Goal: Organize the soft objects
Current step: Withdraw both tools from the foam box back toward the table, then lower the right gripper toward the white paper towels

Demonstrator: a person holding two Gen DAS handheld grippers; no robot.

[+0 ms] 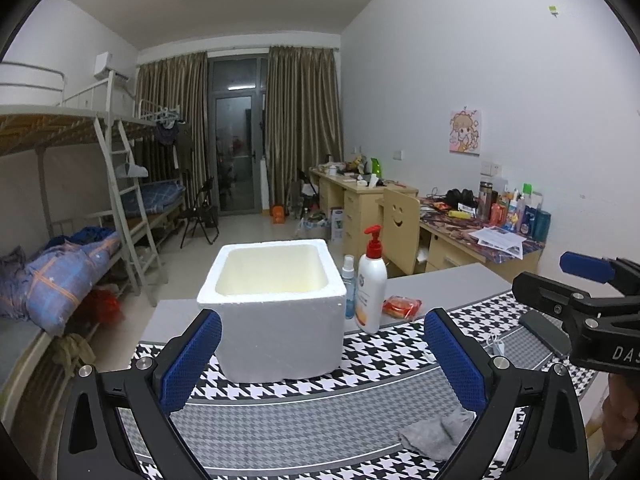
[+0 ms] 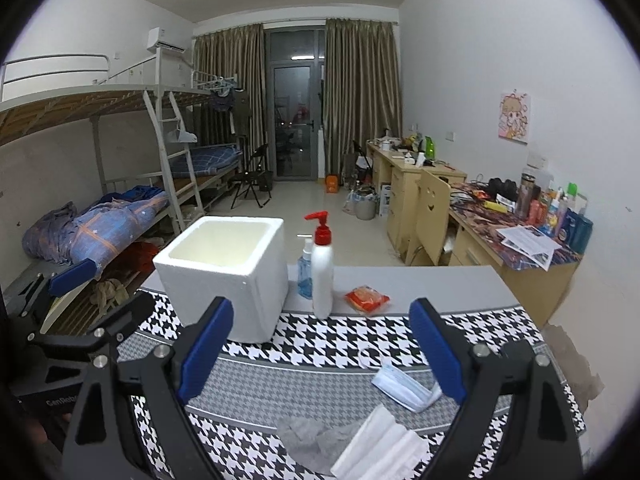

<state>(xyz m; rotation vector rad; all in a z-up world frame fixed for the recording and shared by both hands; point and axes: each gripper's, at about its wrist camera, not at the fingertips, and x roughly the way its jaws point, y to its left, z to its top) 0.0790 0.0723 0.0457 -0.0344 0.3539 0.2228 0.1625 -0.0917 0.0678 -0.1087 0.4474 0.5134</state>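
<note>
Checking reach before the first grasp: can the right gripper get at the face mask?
Probably yes: the right gripper is open, and the mask lies uncovered on the mat, just beside its right jaw.

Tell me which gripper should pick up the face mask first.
Right. The light blue face mask lies just ahead of the open right gripper, near its right finger. The left wrist view doesn't show the mask; the open left gripper faces the white foam box.

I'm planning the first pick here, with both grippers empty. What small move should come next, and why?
Probably lower the open right gripper onto the white folded cloth lying just below it. The foam box stands empty, and the gray sock and face mask lie loose nearby.
</note>
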